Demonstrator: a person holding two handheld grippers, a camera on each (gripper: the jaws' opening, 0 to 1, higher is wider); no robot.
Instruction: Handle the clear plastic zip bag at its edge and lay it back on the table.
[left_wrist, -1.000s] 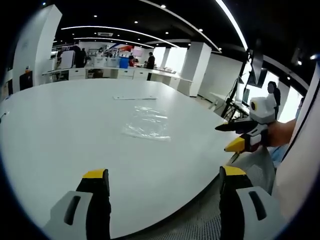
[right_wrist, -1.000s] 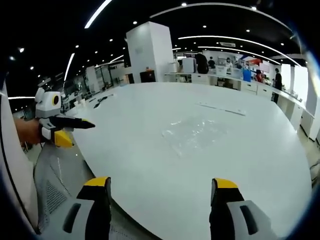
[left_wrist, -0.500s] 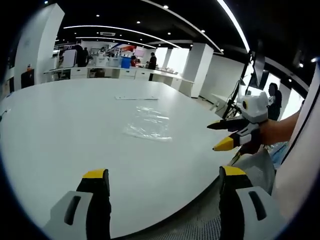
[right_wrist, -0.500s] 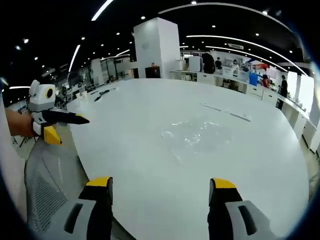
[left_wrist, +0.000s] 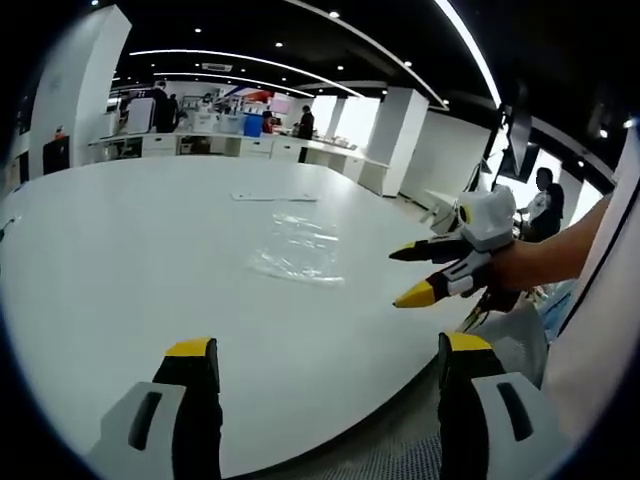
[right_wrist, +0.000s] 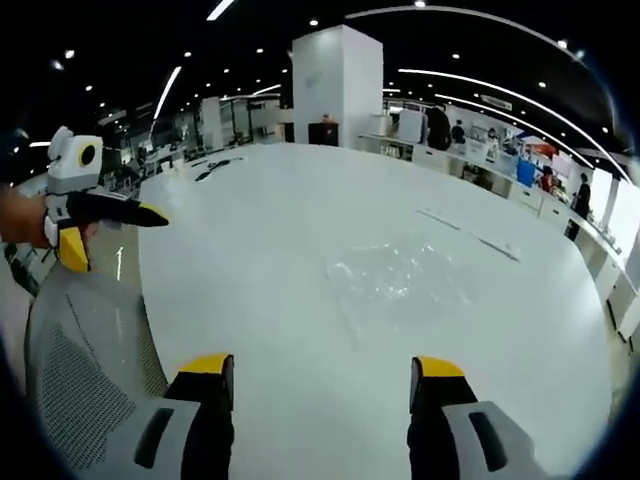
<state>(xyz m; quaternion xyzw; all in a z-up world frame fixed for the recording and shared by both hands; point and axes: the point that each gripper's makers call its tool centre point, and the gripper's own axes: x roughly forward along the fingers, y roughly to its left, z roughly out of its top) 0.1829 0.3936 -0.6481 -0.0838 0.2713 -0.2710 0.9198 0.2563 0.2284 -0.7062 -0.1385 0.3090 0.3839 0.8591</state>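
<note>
The clear plastic zip bag (left_wrist: 296, 247) lay flat mid-desk (left_wrist: 120, 250), well ahead of both open, empty tools, left (left_wrist: 330, 352) and right (right_wrist: 322, 368); thin, limp and likely slippery, it looked best pinched at its near edge.

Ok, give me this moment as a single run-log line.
phase: approach | zip bag: flat on white table, untouched | left gripper: open, empty | right gripper: open, empty, over the table edge, short of the bag
</note>
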